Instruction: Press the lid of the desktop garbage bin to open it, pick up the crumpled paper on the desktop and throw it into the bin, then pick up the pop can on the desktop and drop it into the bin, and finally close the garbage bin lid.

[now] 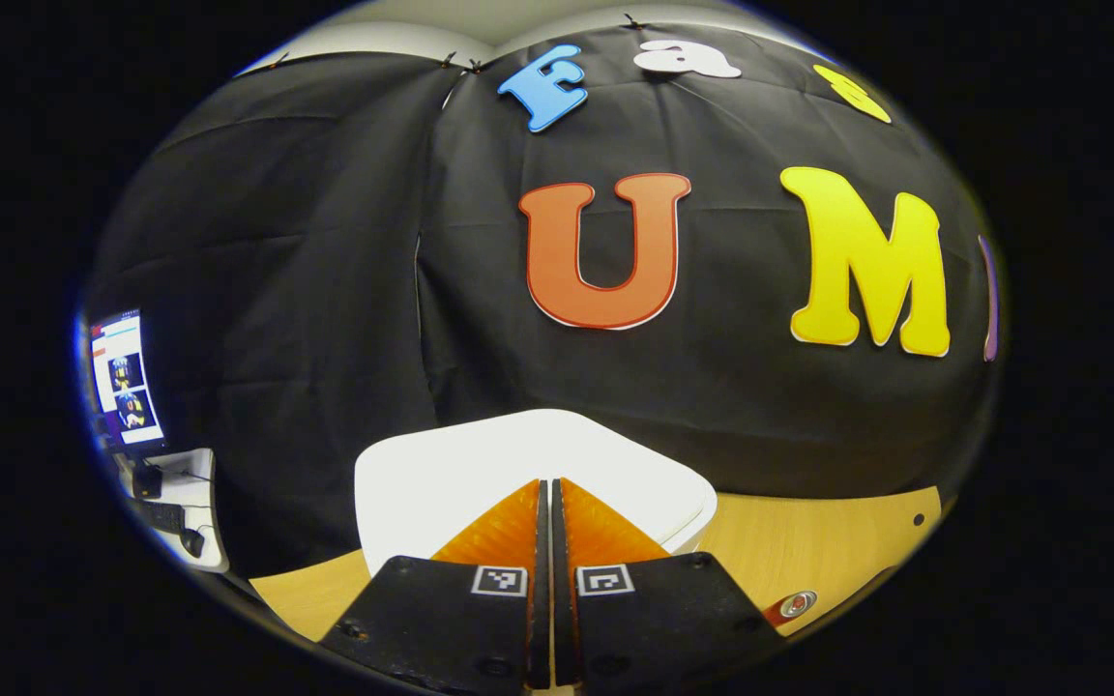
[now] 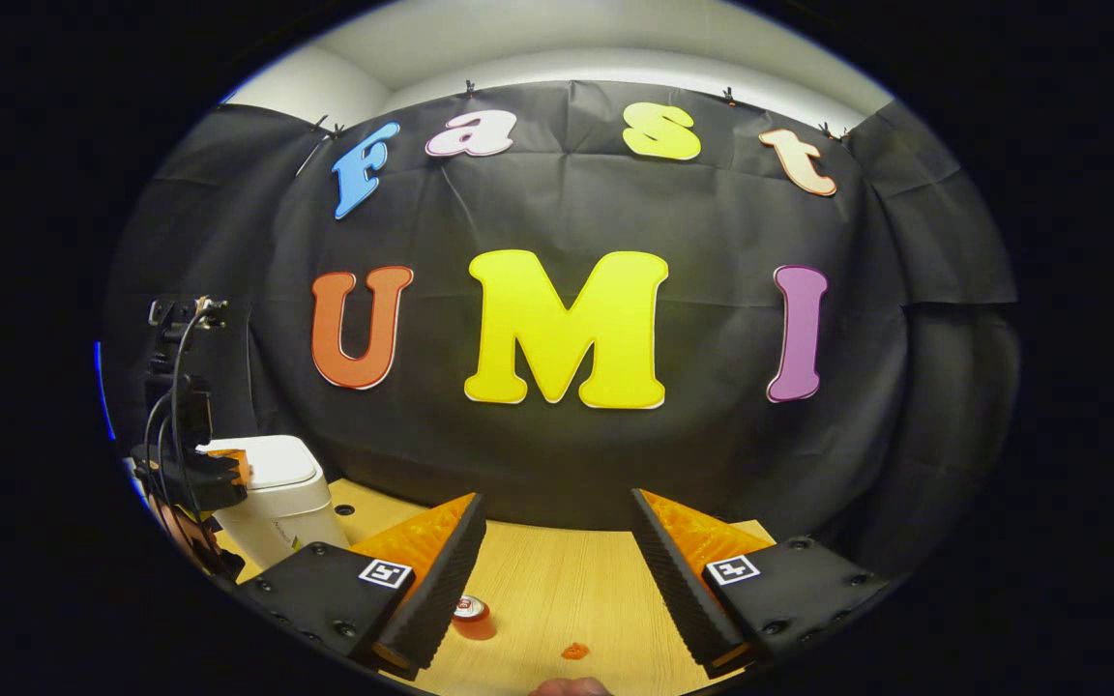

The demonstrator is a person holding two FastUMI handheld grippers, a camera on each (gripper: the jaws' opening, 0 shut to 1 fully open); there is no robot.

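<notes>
A light wooden counter [image 2: 557,580] stands before a black cloth wall [image 2: 557,454], with small dark holes in its surface. A small orange scrap [image 2: 573,651] lies on the wood. At far left, a lit monitor [image 1: 122,379] stands above a white side desk [image 1: 191,483] carrying dark devices and cables.

The pale wooden table [image 2: 557,590] carries a white lidded garbage bin [image 2: 281,507], a pop can [image 2: 472,616] and a small orange scrap [image 2: 573,652].
</notes>
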